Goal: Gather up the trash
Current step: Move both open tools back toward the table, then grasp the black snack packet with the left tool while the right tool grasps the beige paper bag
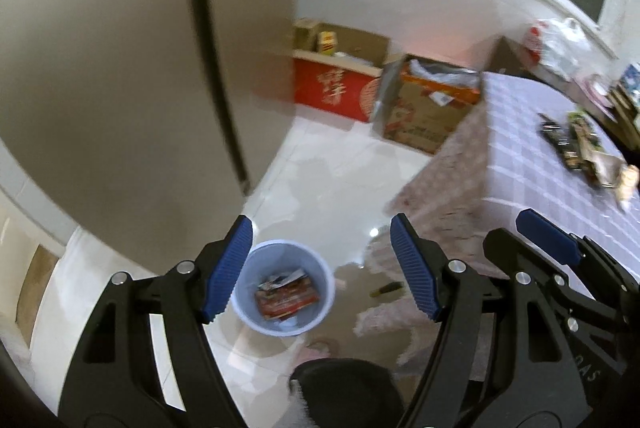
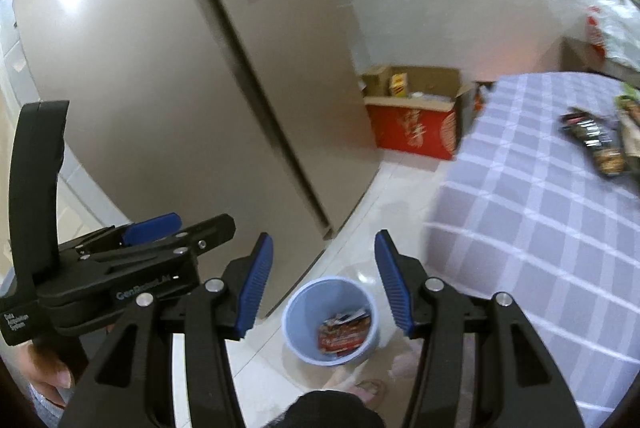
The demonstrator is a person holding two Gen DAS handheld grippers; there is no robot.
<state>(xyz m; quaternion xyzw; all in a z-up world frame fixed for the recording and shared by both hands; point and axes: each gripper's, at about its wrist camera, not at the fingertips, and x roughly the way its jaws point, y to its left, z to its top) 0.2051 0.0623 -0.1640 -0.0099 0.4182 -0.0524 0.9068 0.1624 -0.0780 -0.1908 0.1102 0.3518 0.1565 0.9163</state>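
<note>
Right now I have both sets of tongs spread wide and holding nothing: the left tongs [image 1: 322, 268] and the right tongs [image 2: 324, 280] each hang above the pale blue bin [image 1: 286, 286], which stands on the tiled floor [image 1: 320, 164] beside the worktop [image 1: 540, 148] and already has red wrappers [image 1: 286, 296] lying in its bottom. I judge the step in hand to be going back for more trash, since dark snack packets [image 1: 568, 138] lie on the checked cloth at the far side of the worktop. To do it well I would swing over level, come down on one packet across its narrow side, and close on a flat edge so the slippery film cannot squirt out. The left view alone shows a small yellow-and-dark scrap [image 1: 386, 288] on the floor just beside the bin, and the orange-topped carton [image 1: 432, 108]; the right view alone shows the person's hand [image 2: 50, 372] gripping the left tool's handle
</note>
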